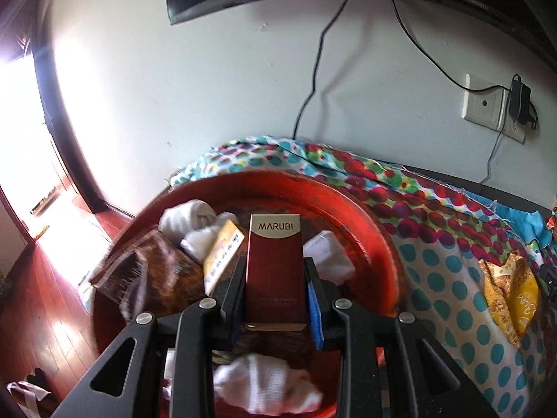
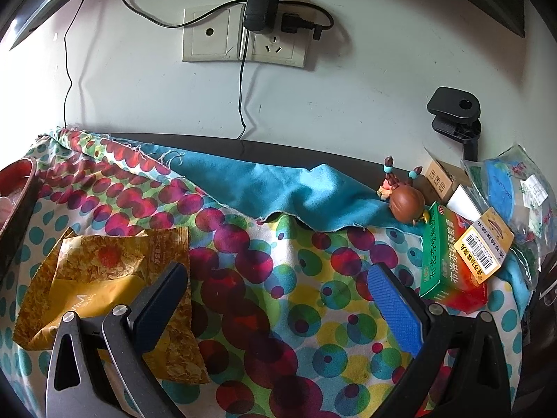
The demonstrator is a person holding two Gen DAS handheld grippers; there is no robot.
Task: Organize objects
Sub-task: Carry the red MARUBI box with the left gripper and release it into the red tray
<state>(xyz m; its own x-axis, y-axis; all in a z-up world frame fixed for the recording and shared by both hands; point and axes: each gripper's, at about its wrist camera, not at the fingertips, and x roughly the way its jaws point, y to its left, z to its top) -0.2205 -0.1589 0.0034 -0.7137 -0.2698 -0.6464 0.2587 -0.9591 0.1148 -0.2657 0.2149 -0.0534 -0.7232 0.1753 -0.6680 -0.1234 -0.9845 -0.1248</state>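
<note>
My left gripper [image 1: 275, 271] is shut on a dark red MARUBI box [image 1: 275, 264], held upright over a red round basin [image 1: 351, 209]. In the basin lie white rolled cloths [image 1: 195, 219], a small yellow box [image 1: 222, 254] and a brown packet [image 1: 139, 271]. My right gripper [image 2: 278, 278] is open and empty above the dotted cloth [image 2: 278, 313]. A yellow snack packet [image 2: 104, 271] lies under its left finger; it also shows in the left wrist view [image 1: 508, 292]. A green medicine box [image 2: 442, 254] with a yellow barcoded box [image 2: 487, 247] on it lies to the right.
A small doll figure [image 2: 403, 198], a cardboard box [image 2: 442, 177] and plastic bags [image 2: 515, 188] crowd the right end. A blue cloth [image 2: 285, 188] lies at the back. A wall socket with adapter [image 2: 261, 10] and cables hang above. A black clamp [image 2: 456, 115] stands at the right.
</note>
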